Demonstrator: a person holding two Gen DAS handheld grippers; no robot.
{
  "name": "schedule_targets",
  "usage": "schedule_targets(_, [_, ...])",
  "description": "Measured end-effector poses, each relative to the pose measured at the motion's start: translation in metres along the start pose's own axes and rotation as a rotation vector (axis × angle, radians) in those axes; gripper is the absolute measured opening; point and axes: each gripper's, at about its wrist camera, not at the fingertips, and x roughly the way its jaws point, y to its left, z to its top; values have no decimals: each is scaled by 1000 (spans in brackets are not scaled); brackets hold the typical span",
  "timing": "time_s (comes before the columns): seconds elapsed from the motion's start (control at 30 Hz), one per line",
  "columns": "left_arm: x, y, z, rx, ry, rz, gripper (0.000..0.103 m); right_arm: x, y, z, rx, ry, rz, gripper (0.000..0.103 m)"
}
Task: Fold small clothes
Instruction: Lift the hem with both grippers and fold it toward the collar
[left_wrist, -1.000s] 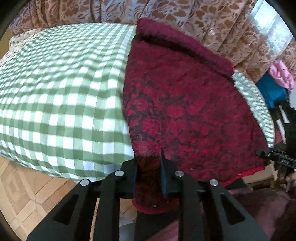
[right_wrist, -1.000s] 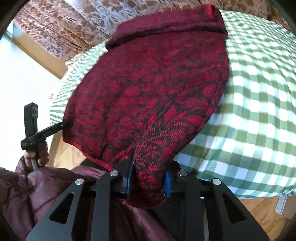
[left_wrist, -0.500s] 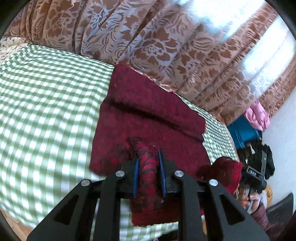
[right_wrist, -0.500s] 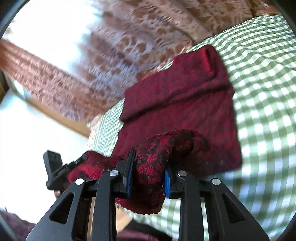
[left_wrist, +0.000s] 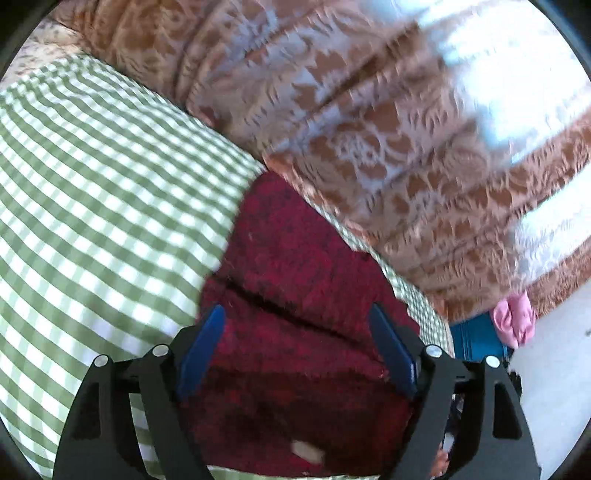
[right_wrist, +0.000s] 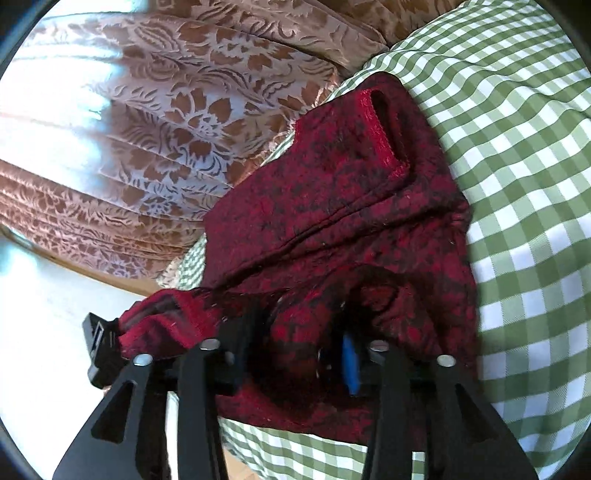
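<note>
Letting go cleanly matters now: the left gripper (left_wrist: 295, 350) is opening wide over the red sweater (left_wrist: 295, 295), folded at six o'clock on the checked bedcover (left_wrist: 92, 221). The right gripper (right_wrist: 295, 354) is opening, cloth between its jaws; lift both straight away.

A bed under a green-and-white checked sheet (left_wrist: 92, 206) fills nine o'clock. Brown floral curtains (left_wrist: 369, 129) hang at twelve, daylight glowing through at two. Pink cloth (left_wrist: 515, 321) and something blue (left_wrist: 478, 341) sit at four.
</note>
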Motion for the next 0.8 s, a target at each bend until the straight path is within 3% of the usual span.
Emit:
schedule_targets(0.03, [-3,3,0,21,-12,15,81,-2,0,1,8,-4,29,75])
schedule_targets(0.1, [-9,13,-4,49,-14,35,82,-13,4,2,-3,-50,44,89])
schedule_targets(0.23, [-18,55,-28,23,11,50,88,-32,6,0,-24,-100,24,90])
schedule_targets(0.4, [-24,84,-71,49,60,14,90,-42,0,-28,-168,-81,-168,90])
schedule_targets(0.47, [-19,78,-82,105,87,7,89,-39,-4,-43,-239,-61,-260,86])
schedule_targets(0.53, [-10,66,-89,164,108,2,85,-32,-12,-52,-269,-40,-314,66])
schedule_targets(0.6, [1,56,-89,202,125,2,68,-27,-18,-58,-286,-50,-366,56])
schedule_targets(0.7, [14,47,-87,226,161,35,28,-26,-21,-58,-289,-70,-386,40])
schedule_targets(0.8, [12,39,-87,238,172,54,17,-30,-18,-57,-295,-68,-398,25])
